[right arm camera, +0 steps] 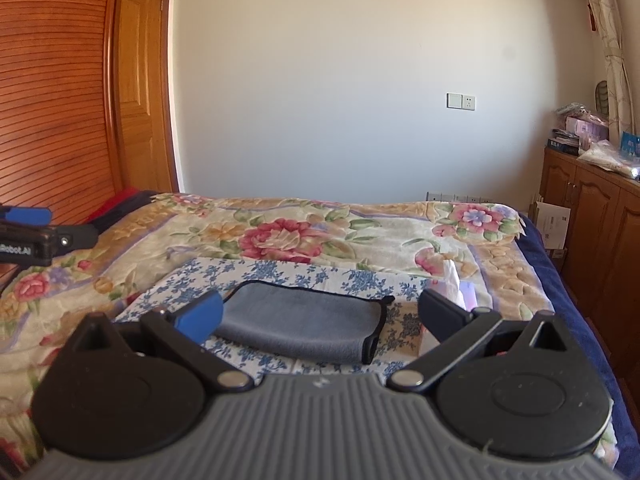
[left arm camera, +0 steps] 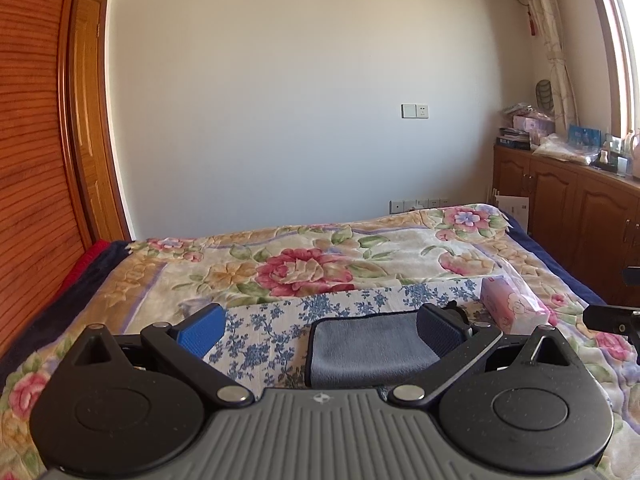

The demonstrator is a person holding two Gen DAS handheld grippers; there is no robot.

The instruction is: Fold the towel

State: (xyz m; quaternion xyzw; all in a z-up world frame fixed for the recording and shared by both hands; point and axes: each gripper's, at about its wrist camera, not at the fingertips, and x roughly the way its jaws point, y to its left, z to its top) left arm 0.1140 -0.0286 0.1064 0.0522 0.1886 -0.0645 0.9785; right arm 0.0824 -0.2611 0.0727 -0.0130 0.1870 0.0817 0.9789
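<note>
Towel point(right arm camera: 304, 330) folded, long axis left–right, both grippers point(left arm camera: 320, 330) point(right arm camera: 320, 316) spread wide, holding nothing.

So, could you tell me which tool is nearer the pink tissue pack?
Right. The pink tissue pack lies just ahead of the right tool; the left tool is farther off to its left.

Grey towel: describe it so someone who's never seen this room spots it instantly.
Start at the bed with the big floral blanket. On its near part lies a white cloth printed with small blue flowers, and the towel sits on that, folded. It is the only plain grey piece there, edged in black, unlike the pink tissue pack to its right.
</note>
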